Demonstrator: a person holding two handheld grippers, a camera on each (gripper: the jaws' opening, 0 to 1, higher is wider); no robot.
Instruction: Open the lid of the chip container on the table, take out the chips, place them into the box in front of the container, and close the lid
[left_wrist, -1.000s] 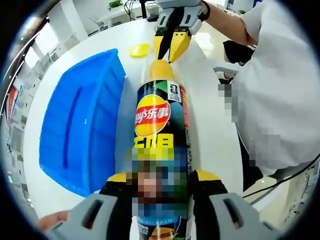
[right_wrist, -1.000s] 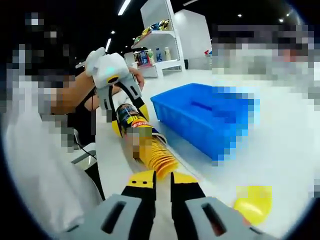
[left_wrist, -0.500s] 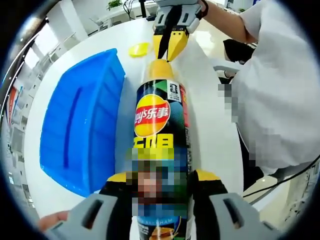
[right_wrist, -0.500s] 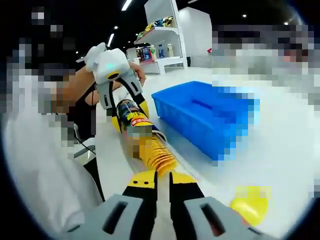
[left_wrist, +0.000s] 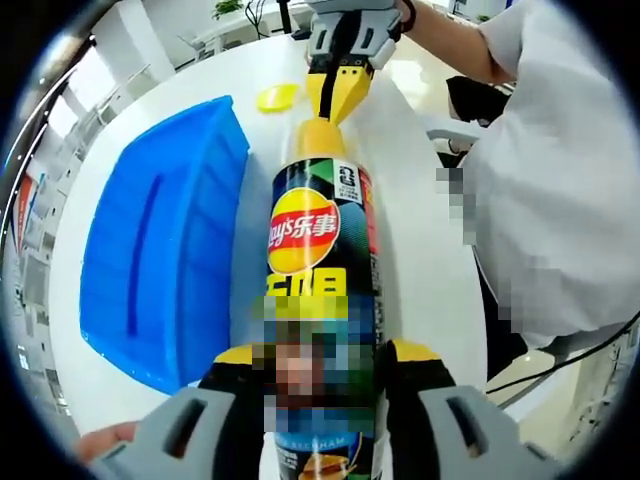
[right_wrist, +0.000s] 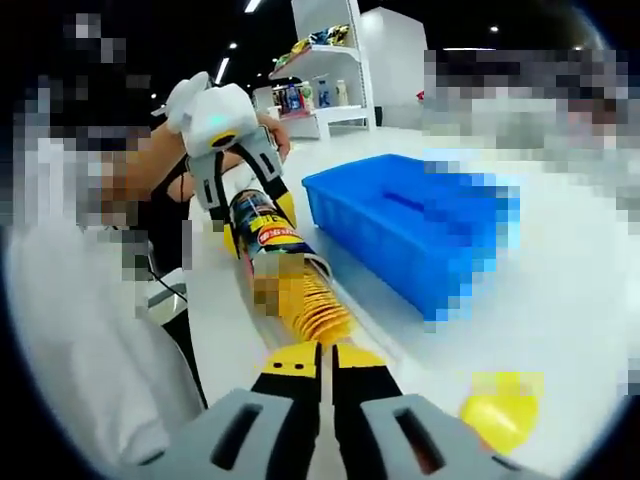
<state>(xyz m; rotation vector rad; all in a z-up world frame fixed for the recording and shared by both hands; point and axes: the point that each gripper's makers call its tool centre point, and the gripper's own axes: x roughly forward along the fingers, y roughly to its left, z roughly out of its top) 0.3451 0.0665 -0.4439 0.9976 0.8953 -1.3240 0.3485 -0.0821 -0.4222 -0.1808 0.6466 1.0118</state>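
Right gripper (right_wrist: 326, 362) jaws pressed together on the tray of chips (right_wrist: 312, 310) drawn from the chip container (left_wrist: 320, 260), lying lengthwise and clamped by left gripper (left_wrist: 325, 375); blue box (left_wrist: 160, 250) alongside, left; lid (right_wrist: 502, 412) apart.

Your way along the white table (right_wrist: 590, 330) is narrow. The big blue plastic box (left_wrist: 160, 250) sits just beside the tall chip can (left_wrist: 320, 260) on one side, and a person in a white sleeve (left_wrist: 560, 190) is close on the other. The small yellow round lid (right_wrist: 500, 415) lies on bare table near your right gripper (right_wrist: 327, 362).
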